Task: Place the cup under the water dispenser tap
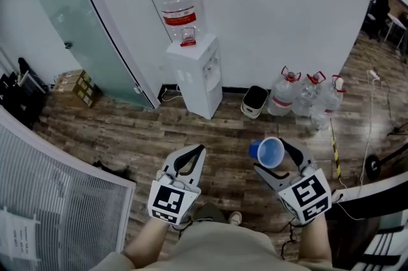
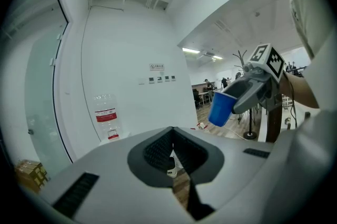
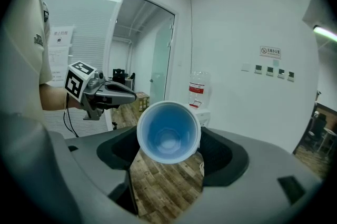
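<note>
Nearest the lens was the person's beige shirt [image 1: 217, 247], with both forearms reaching forward from it. The left gripper [image 1: 199, 152], grey with a black-and-white marker cube, had its jaws brought together at the tips, leaving only a thin slit between the pads, and it gripped nothing. Just to its right, the right gripper [image 1: 275, 157] had its jaws spread wide and pressed against the sides of a blue plastic cup [image 1: 270, 152]. The cup lay on its side in that grip, its pale-rimmed mouth facing back toward the person and its base pointing ahead, and it looked empty. It hung above the brown wood-plank floor [image 1: 127, 136], well apart from the white water dispenser [image 1: 199, 75], which stood farther off and to the left against the white wall [image 1: 268, 21]. A clear water bottle with a red label [image 1: 180, 11] sat upside down on top of the dispenser. To the dispenser's right were a small dark bin [image 1: 255, 101] and several spare clear jugs [image 1: 299, 94]. To its left stood a frosted glass door [image 1: 70, 21].
</note>
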